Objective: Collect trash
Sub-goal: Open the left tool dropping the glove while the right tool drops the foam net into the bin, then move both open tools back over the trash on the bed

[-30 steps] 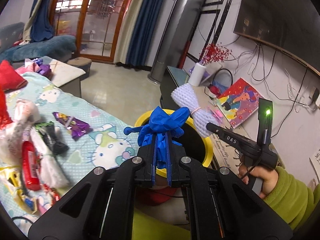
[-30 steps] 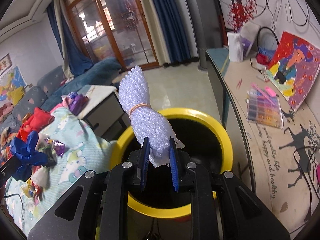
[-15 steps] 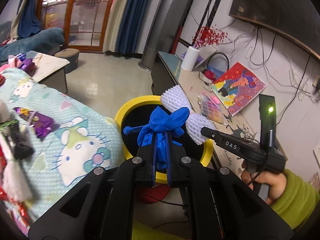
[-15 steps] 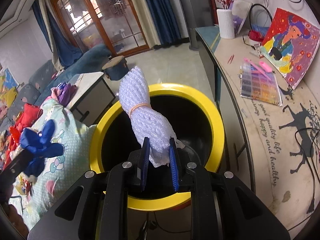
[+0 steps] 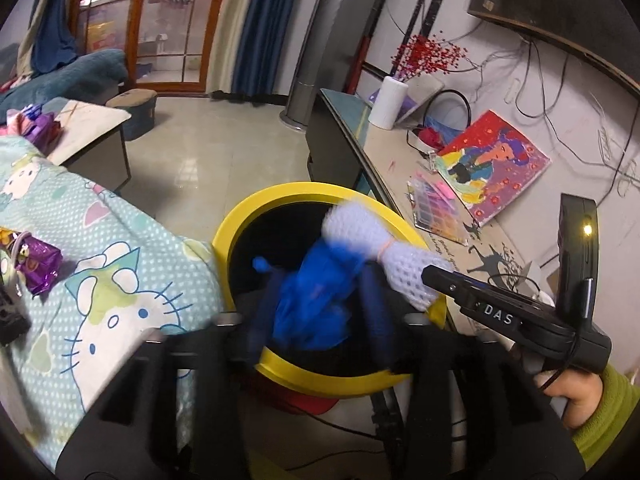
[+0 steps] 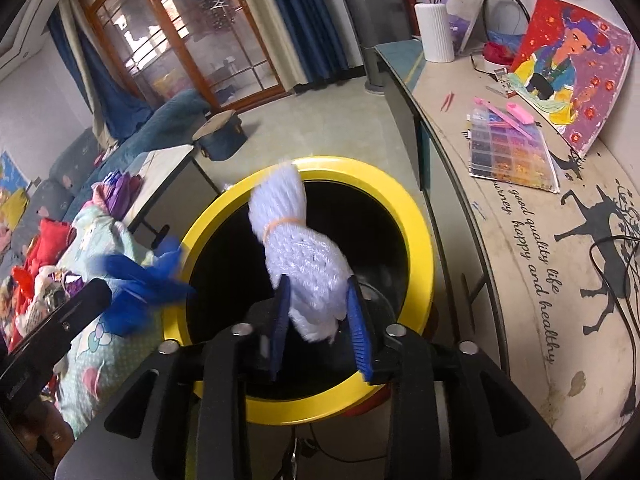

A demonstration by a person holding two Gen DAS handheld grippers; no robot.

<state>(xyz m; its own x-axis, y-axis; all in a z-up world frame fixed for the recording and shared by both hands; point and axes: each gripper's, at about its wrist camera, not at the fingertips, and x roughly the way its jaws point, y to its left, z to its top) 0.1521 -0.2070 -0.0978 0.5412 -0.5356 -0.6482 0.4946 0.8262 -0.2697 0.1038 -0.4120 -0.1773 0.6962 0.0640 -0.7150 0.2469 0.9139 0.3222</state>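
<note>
**Both jaws opening over the bin**

Blue glove (image 5: 316,300): bunched, sits between the left gripper (image 5: 318,320) fingers, above the mouth of the yellow-rimmed bin (image 5: 280,196). Left jaws have just been opening; visible gap on both sides of the glove, pads no longer pressing it. Glove and fingers are motion-blurred, so exact contact is hard to read. In the right wrist view the glove (image 6: 140,284) shows at the bin's left rim, at the tip of the left gripper.

White foam net (image 6: 304,264): rolled, tied with a rubber band (image 6: 282,222), its lower end between the right gripper (image 6: 320,328) fingers, its top leaning over the bin (image 6: 416,240) opening. Right jaws have also just been opening; pads stand off the net on both sides, lower end blurred. From the left wrist view the net (image 5: 368,236) lies just behind the glove, over the bin's far right rim.

Around: bin stands between a Hello Kitty cloth (image 5: 120,280) on the left and a long desk (image 6: 520,240) on the right. A purple wrapper (image 5: 38,264) lies on the cloth. Painting (image 6: 568,64) and bead box (image 6: 512,152) are on the desk. Hand in green sleeve (image 5: 604,412) holds the right gripper's handle.
</note>
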